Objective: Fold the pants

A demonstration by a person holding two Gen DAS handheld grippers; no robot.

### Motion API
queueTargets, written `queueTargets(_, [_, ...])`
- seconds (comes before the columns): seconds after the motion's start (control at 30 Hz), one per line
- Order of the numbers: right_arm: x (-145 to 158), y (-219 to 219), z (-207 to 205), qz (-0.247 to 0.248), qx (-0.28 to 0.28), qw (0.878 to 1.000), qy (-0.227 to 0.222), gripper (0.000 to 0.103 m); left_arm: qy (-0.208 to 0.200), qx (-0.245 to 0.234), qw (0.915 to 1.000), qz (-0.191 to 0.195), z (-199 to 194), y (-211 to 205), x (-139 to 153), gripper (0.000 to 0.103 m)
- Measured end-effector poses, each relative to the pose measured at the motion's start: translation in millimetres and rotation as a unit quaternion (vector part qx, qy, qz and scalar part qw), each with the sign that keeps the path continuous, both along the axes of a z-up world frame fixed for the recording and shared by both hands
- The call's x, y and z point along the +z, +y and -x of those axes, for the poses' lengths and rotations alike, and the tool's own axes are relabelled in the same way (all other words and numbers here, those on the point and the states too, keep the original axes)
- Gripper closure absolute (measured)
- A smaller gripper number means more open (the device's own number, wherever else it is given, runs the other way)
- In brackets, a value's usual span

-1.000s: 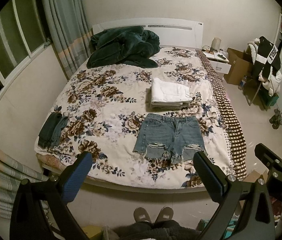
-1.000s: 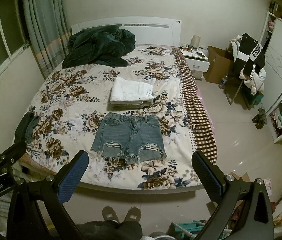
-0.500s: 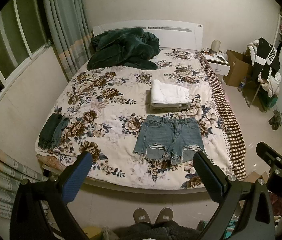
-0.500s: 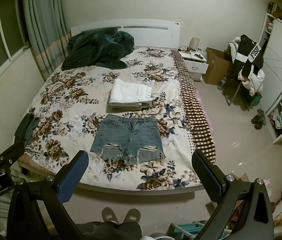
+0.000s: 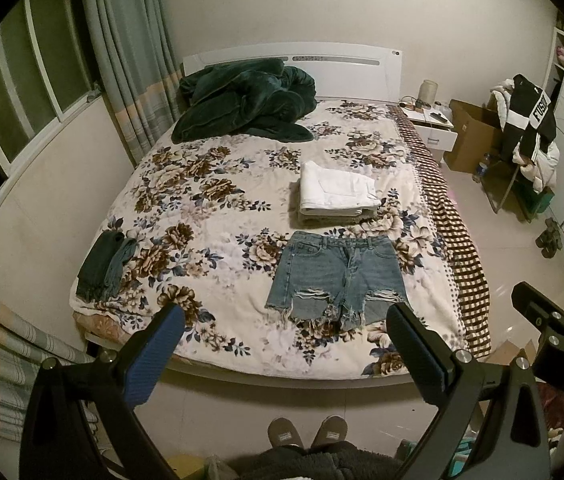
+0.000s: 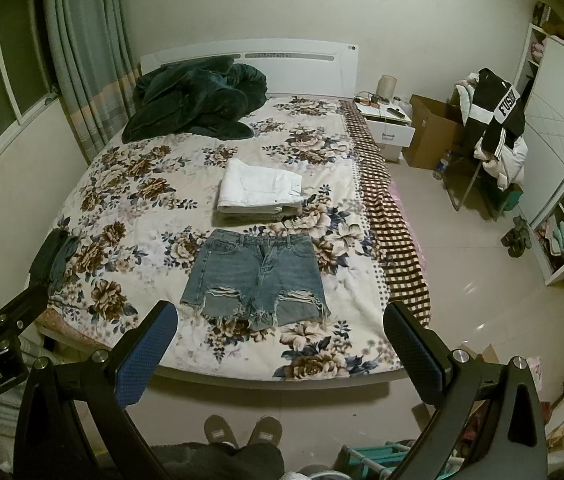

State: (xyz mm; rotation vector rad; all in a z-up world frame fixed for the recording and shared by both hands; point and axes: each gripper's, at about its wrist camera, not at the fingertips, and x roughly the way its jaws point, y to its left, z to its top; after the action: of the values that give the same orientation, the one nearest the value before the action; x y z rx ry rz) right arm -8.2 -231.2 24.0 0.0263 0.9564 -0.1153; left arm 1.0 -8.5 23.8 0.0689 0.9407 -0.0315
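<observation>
Prob. home bedroom: bed (image 5: 218, 200), nightstand (image 5: 434, 128)

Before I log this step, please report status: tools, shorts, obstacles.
Left tool and right tool open, empty. Ripped blue denim shorts flat, unfolded. Nothing blocking.

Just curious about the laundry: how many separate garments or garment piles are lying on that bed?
3: frayed blue denim shorts spread flat near the foot edge, a folded white stack just beyond them, and dark green-grey clothing at the bed's left edge. The stack may hold several.
</observation>
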Motion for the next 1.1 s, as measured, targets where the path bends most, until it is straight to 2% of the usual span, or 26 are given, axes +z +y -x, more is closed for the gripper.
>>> queueTargets(0.4, [0,-1,1,0.000,-0.002,1.000,0.000,0.000,0.000,-0.003,1.0000,0.001,1,-1,3,0.000])
queueTargets(0.47, [-1,0,1,0.001,-0.002,1.000,0.001,0.000,0.002,-0.006,1.0000,0.003,-2,-3,8,0.000])
queueTargets(0.53, [12,0,3,0.000,-0.003,1.000,0.003,0.000,0.003,-0.008,1.0000,0.004,-6,-4,12,0.000])
queueTargets(0.7, [11,-6,-2,0.000,-0.012,1.000,0.014,0.000,0.011,-0.016,0.9998,0.008,-20,-6,9,0.000])
queueTargets(0.8, [3,-9,-12,-0.003,-0.026,0.999,0.019,0.000,0.007,-0.022,0.9997,0.009,-36,-1,-3,0.000])
queueTargets(0.9, [-17,-13,-33,-0.015,-0.041,0.999,0.014,0.000,-0.014,-0.022,0.9997,0.004,-54,2,-16,0.000])
queueTargets(1.0, [-43,-28,-58,-0.037,-0.056,0.998,0.021,0.000,-0.035,-0.005,0.9993,-0.013,-82,3,-33,0.000])
queueTargets(1.1, [-71,-47,-90,-0.039,-0.065,0.997,0.031,0.000,-0.031,0.016,0.9990,-0.028,-114,-2,-62,0.000])
